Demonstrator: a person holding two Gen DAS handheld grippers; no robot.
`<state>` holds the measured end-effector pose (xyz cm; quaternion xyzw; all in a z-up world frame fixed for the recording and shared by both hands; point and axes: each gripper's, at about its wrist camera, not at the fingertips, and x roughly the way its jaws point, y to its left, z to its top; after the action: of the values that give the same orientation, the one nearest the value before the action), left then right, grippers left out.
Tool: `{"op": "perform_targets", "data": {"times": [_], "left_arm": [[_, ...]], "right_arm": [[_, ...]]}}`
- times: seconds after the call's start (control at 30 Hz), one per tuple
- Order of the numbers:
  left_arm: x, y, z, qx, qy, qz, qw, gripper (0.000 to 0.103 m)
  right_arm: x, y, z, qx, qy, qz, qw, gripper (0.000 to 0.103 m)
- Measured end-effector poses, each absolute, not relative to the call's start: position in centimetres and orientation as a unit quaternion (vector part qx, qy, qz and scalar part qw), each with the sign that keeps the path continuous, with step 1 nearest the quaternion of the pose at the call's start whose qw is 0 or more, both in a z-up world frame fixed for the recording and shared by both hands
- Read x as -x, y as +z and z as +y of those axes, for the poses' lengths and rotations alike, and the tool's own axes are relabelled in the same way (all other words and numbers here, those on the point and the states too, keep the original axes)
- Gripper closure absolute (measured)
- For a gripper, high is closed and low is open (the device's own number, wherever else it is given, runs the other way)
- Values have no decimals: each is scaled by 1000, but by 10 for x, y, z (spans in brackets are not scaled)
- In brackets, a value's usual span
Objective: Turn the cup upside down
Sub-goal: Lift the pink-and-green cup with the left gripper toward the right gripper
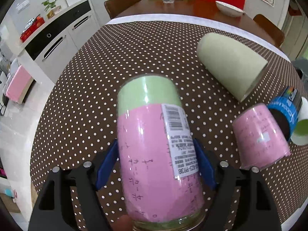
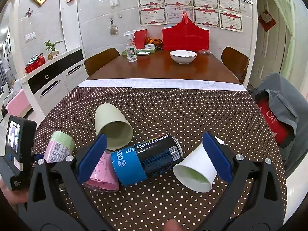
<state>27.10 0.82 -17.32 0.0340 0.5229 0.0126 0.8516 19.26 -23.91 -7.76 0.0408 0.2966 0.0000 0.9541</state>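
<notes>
Gripping the pink-and-green cup (image 1: 154,146) at centre frame, our left gripper (image 1: 156,163) clamps its sides for turning; our right gripper (image 2: 154,157) gapes empty above the CoolTowel can (image 2: 148,159).

home dining room | wooden dining table (image 2: 163,67) | chairs (image 2: 101,59) | framed certificates (image 2: 192,2) | sideboard (image 2: 53,77)

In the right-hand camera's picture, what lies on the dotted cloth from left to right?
Pink-and-green cup in the left gripper → small pink cup → blue-and-black CoolTowel can → white paper cup. The pale green cup lies on its side behind, over the pink cup and the can.
</notes>
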Motion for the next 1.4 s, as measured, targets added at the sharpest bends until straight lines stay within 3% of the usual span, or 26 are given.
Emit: {"op": "perform_targets", "data": {"times": [0.57,1.0,1.4], "left_arm": [[-241,-147,-12,-64,-53,494,866,32],[-163,-104,-53,-88,-160,447,876,32],[-132,-150,-119,-113,-224,460,852,32]], "right_arm": [[-179,-75,-245,-47,-10,291,956,6],[-128,-70,-269,-65,-52,268,960,6],[-70,-93,-294,-73,-100,267,956,6]]}}
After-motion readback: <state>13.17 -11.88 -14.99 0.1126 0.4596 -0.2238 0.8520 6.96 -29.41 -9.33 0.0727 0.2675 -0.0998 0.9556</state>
